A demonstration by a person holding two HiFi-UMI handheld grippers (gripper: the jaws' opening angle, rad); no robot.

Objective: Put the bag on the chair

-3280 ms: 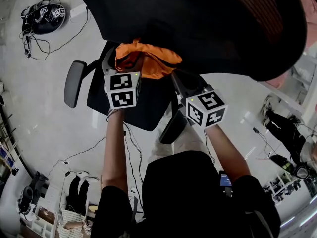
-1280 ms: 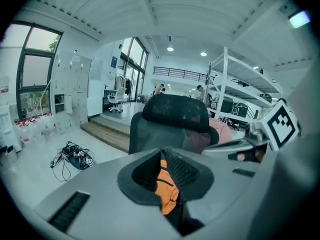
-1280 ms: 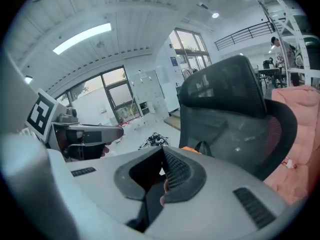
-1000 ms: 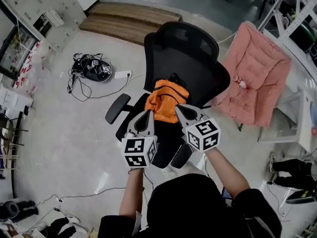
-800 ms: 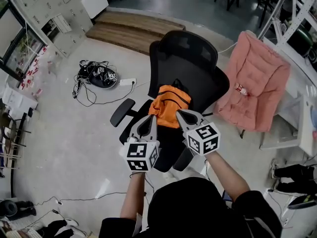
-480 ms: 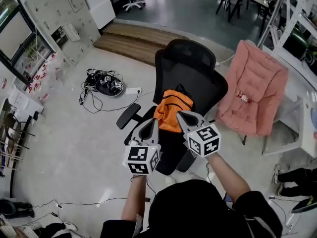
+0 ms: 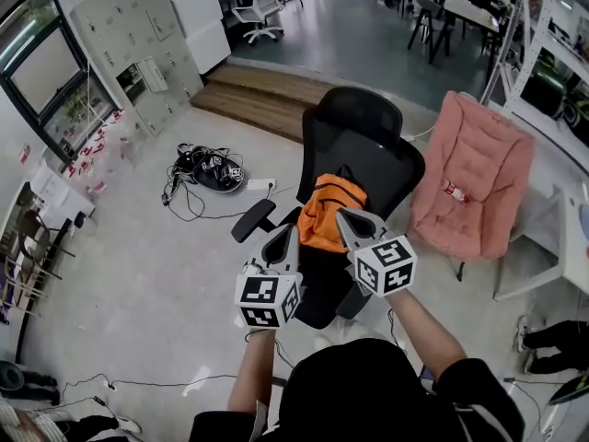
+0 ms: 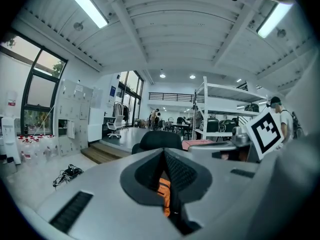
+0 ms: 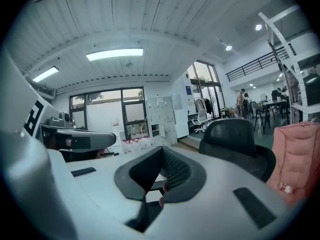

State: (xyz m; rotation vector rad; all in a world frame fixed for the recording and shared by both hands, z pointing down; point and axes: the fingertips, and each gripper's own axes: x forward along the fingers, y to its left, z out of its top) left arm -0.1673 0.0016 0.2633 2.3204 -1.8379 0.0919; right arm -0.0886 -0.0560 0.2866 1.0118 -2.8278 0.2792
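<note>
Orange fabric bag (image 7: 331, 212) sits on the seat of the black mesh office chair (image 7: 363, 141), at the seat's back edge, upright against the backrest. Three seconds ago both tools were right at the bag; since then they have pulled back and lifted, and nothing touches it now. Judgement: placement done, task as good as finished.

Left tool (image 7: 287, 240): jaws fully together, nothing held; a sliver of orange shows beyond them. Right tool (image 7: 348, 221): jaws likewise closed and empty, pointing towards the chair.
</note>
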